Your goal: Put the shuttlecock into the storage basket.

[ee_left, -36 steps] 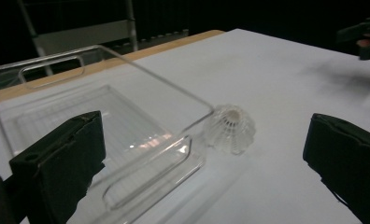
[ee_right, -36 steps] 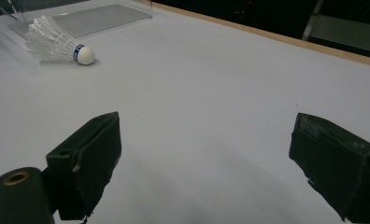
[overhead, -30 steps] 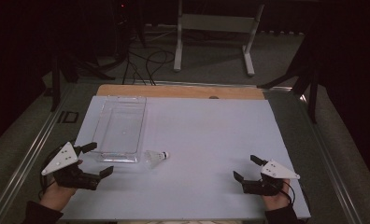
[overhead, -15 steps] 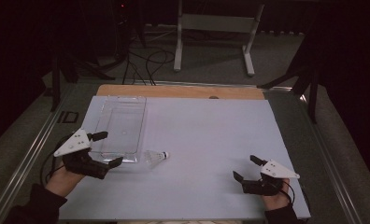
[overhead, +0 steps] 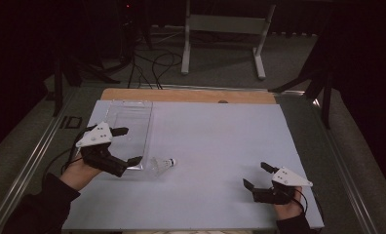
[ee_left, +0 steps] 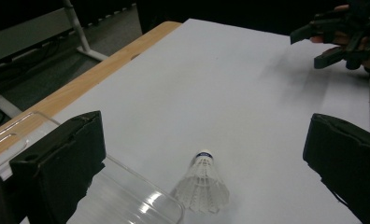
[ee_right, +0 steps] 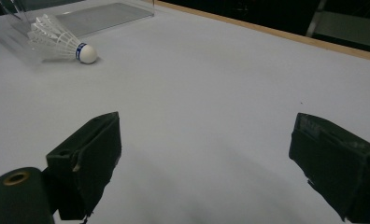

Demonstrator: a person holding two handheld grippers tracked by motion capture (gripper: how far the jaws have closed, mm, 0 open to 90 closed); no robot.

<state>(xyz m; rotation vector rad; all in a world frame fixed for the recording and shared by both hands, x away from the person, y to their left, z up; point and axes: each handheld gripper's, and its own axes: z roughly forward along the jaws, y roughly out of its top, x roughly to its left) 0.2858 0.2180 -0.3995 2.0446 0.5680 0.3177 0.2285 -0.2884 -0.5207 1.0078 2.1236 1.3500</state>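
Shuttlecock [ee_left: 201,184], blue band, no readable writing

Dim room, dark surround; pale white table sheet [overhead: 215,146] evenly lit, soft shadows; glare on clear plastic tray [ee_left: 141,200]; slight grain.

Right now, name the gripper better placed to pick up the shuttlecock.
Left. The left gripper hangs open just beside the shuttlecock, which lies between its jaws in its own view, next to the clear tray. The right gripper sits far off across the table.
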